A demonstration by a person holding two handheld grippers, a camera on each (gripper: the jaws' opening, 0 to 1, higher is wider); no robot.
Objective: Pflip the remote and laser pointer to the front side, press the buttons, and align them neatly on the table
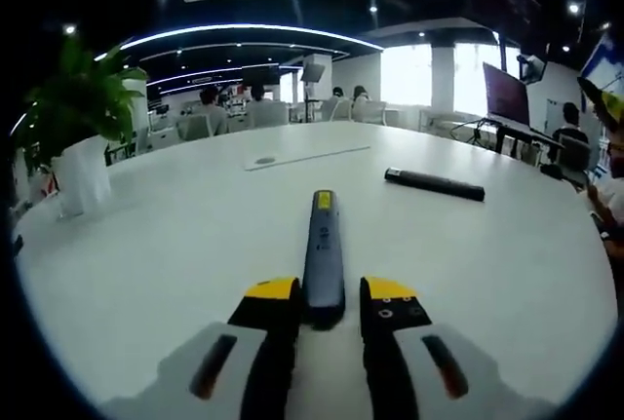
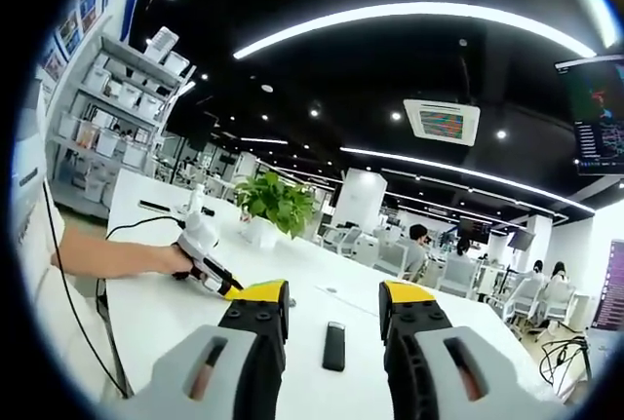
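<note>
Legible text: none is found. Wall posters (image 2: 83, 16) at ten o'clock and a screen (image 2: 597, 113) at two o'clock are too blurred.

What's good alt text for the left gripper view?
The left gripper has its yellow-tipped jaws on either side of the near end of a grey laser pointer lying on a white table. A black remote lies farther off to the right, a potted plant at left.

White round table (image 1: 175, 245): laser pointer (image 1: 323, 249) near centre, black remote (image 1: 434, 184) beyond it, potted plant (image 1: 83, 137) at edge.
</note>
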